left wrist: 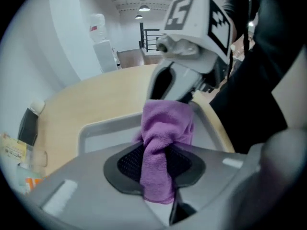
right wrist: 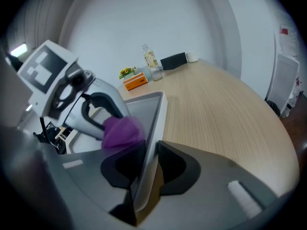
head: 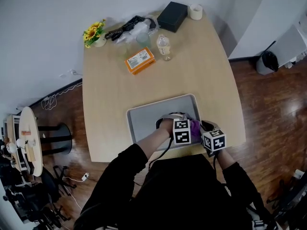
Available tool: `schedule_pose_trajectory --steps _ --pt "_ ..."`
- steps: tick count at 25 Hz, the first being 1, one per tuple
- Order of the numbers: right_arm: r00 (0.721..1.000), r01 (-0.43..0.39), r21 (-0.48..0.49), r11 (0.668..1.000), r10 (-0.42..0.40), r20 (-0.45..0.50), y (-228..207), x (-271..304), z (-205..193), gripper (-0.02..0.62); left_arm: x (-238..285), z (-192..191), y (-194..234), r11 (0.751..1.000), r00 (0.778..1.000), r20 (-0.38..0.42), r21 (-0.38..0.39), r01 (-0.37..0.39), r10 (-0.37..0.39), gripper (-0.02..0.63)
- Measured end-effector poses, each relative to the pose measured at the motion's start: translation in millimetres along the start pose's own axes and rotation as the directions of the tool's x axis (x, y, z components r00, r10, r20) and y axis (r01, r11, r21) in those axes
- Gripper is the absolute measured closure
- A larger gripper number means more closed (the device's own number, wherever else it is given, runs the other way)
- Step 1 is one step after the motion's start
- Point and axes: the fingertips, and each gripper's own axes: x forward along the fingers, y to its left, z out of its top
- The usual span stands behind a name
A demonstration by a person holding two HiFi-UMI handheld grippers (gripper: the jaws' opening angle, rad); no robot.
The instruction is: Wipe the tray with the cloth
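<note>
We are holding the left gripper (left wrist: 160,164) closed on the purple cloth (left wrist: 165,128). Its two dark pads are pinching a bunched fold, and the rest of the cloth is spilling forward out of the jaws. The cloth is sitting inside the grey tray (head: 148,116), in the tray's near right corner, just beside the right rim. We cannot tell whether it is pressing on the tray's floor.

We are gripping the tray with the right gripper (right wrist: 149,164). Its jaws are standing on either side of the right rim, one pad inside the tray and one outside, and they are clamping the thin edge between them. The two grippers are sitting close together at that corner, with the cloth between them.

The tray is lying flat at the near edge of the light wooden counter (head: 206,80), straight in front of us.

Well apart from the tray, these things are standing at the far end of the counter:
- an orange box (head: 140,60)
- a clear bottle (head: 164,47)
- a black box (head: 172,16)
- a roll of tape (head: 195,11)
- a small pot of yellow flowers (head: 94,33)
- a black cable (head: 125,28) lying beside crumpled clear plastic
</note>
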Motion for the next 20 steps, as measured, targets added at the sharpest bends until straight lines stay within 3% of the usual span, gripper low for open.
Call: schedule_pose_trajectory --steps 3,8,12,16,20 --pt "1.000 -0.001 -0.016 1.000 0.001 -0.005 0.4 2.0 0.8 0.508 -1.7 -8.6 57.2 0.987 0.987 -0.017 -0.031 -0.158 0.158 0.523" --pt "1.000 -0.008 -0.034 0.999 0.007 -0.023 0.8 1.7 -1.0 0.506 -9.4 -25.8 94.9 0.955 0.965 -0.018 -0.140 -0.262 0.262 0.523" --pt "1.000 -0.004 -0.039 0.999 0.003 -0.027 -2.2 -0.6 -0.4 0.506 -26.3 -63.7 101.3 0.932 0.960 -0.033 -0.231 -0.278 0.278 0.523" --pt "1.000 -0.002 -0.039 0.999 0.001 -0.028 -6.3 -1.4 -0.2 0.506 -45.8 -116.0 82.9 0.921 0.949 -0.103 -0.229 -0.314 0.298 0.523" --pt "0.999 0.013 -0.036 0.999 -0.014 -0.029 -9.0 -0.8 -1.6 0.506 -69.9 -194.2 61.1 0.865 0.932 -0.151 -0.347 -0.362 0.329 0.523"
